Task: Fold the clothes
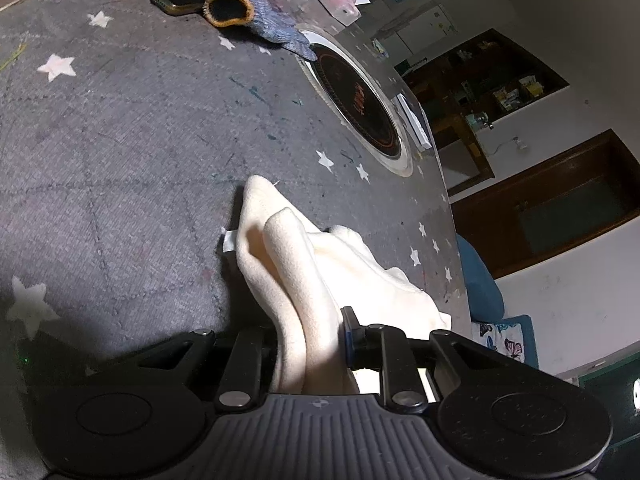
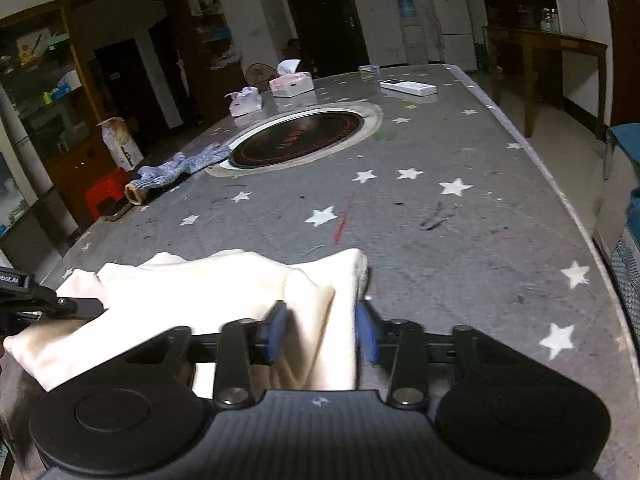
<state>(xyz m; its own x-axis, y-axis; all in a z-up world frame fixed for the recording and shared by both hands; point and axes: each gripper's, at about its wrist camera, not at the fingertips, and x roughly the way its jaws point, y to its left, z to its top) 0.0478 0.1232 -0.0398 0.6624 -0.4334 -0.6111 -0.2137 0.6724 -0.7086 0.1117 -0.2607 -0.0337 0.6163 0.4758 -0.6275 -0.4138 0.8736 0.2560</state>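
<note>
Grippers [image 1: 310,344] [image 2: 320,334] clamped on cream cloth [image 2: 224,292]

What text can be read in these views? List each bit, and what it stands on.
"bot.AI": cut off at the frame edge, on the left gripper body, seen from the right wrist.
Orange characters on the round cooktop set in the table: too blurred to read.
Print on the cardboard box beside the table: too small to read.
</note>
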